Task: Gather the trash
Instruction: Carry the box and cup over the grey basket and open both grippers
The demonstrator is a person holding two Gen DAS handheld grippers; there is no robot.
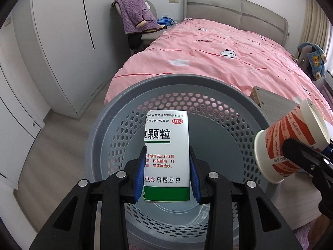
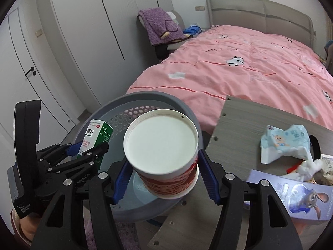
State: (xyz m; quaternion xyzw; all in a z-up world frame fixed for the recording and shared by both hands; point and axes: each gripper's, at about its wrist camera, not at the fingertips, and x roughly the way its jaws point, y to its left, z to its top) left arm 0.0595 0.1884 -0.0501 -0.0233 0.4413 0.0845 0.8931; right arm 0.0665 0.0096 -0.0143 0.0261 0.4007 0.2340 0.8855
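Note:
My left gripper is shut on a white and green medicine box and holds it over the open grey perforated basket. My right gripper is shut on a red and white paper cup, bottom towards the camera, held over the basket's right rim. The cup and right gripper show at the right of the left wrist view. The box and left gripper show at the left of the right wrist view.
A grey wooden table stands right of the basket with a blue tissue pack, a purple cartoon box and crumpled paper. A pink bed lies behind. A chair with a purple robe and white wardrobes stand at the left.

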